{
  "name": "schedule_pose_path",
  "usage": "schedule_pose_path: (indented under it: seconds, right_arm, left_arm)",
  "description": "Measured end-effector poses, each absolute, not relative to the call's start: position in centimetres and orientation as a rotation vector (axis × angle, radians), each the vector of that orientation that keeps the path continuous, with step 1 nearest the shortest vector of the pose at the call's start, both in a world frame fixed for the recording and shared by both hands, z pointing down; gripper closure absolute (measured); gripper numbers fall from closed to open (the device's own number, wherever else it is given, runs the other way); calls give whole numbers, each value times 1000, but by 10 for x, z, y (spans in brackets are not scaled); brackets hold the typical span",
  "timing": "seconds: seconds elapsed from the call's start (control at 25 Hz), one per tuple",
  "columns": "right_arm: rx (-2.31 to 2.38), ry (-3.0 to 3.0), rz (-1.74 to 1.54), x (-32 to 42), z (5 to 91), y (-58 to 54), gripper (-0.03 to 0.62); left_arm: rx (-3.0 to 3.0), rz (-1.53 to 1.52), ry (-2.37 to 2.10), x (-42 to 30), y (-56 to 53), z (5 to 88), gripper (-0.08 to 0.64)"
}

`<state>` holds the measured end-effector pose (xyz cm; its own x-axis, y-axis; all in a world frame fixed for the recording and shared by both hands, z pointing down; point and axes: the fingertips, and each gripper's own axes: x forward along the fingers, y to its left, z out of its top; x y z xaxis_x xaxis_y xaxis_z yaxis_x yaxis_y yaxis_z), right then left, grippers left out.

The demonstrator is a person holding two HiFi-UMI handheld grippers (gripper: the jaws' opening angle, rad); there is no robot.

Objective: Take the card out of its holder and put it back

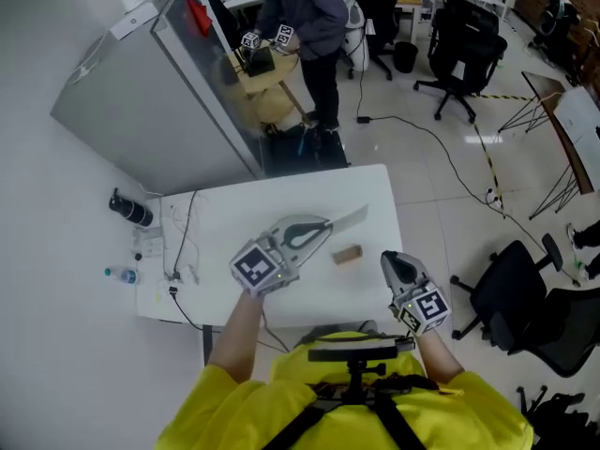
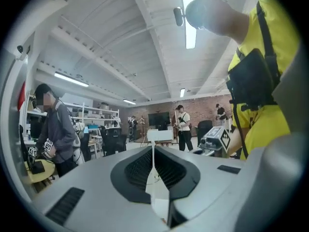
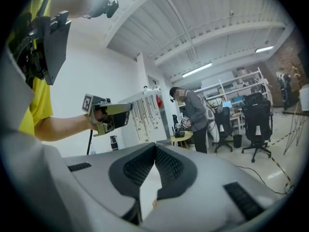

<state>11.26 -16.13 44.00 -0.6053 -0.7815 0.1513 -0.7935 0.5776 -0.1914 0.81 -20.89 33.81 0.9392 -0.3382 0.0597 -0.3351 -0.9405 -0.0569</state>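
Observation:
A thin pale card sticks out from my left gripper, which is shut on it and held above the white table. In the left gripper view the card shows edge-on, pinched between the dark pads. The small wooden card holder lies on the table just right of that gripper, with no card in it. My right gripper hovers at the table's right front corner, shut with nothing between its jaws. From the right gripper view, my left gripper is up at the left.
A black cylinder, a small water bottle and cables sit at the table's left end. A grey cabinet stands behind. A person works at a round table beyond. Office chairs stand to the right.

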Motion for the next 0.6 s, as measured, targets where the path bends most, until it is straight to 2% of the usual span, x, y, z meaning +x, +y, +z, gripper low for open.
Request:
schedule_pose_path:
  seconds: [0.2,0.6]
  right_arm:
    - [1346,-2775,349,105,433,-156,586]
    - [1295,-2798,348,99,434,-152,586]
  left_arm:
    - [-2998,-42,550,1,-197,296,551]
    - [-2959,-79,587,-4,-194,292,551]
